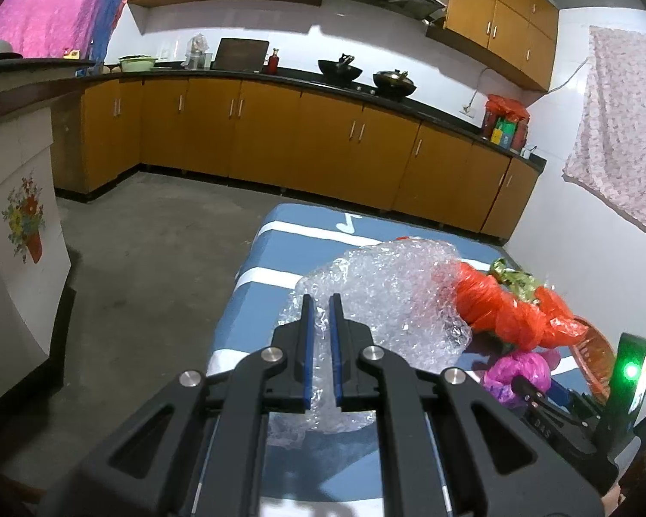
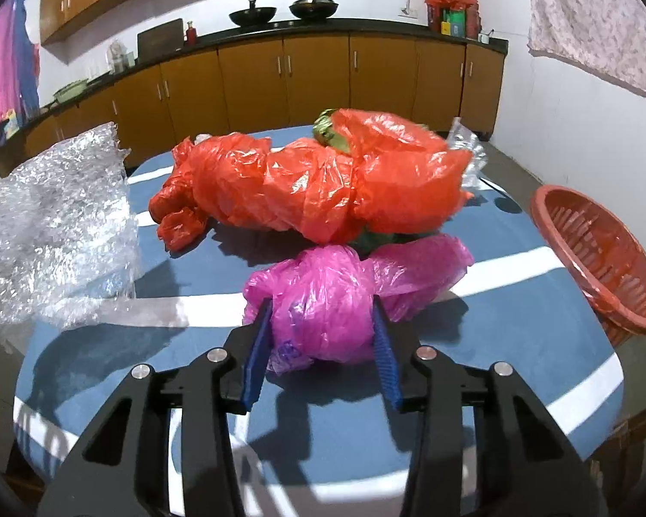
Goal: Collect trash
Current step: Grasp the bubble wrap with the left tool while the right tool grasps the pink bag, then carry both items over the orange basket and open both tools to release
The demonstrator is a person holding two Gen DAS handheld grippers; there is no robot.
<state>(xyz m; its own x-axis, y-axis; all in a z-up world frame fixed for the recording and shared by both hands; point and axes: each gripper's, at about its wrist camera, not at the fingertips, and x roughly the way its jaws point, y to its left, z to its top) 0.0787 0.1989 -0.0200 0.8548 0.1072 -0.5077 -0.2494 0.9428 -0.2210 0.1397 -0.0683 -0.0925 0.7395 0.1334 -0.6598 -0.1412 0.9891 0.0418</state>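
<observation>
Basket [image 2: 598, 258] appears empty: left gripper [image 1: 322, 306] clamps bubble wrap [image 1: 379, 293]; right gripper [image 2: 323, 323] straddles pink bag [image 2: 323, 301], grip unconfirmed; orange bag [image 2: 314, 181] beyond remains.

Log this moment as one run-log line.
left gripper: shut on bubble wrap | right gripper: around pink bag, grip unconfirmed | orange bag: on table | basket: right edge
</observation>
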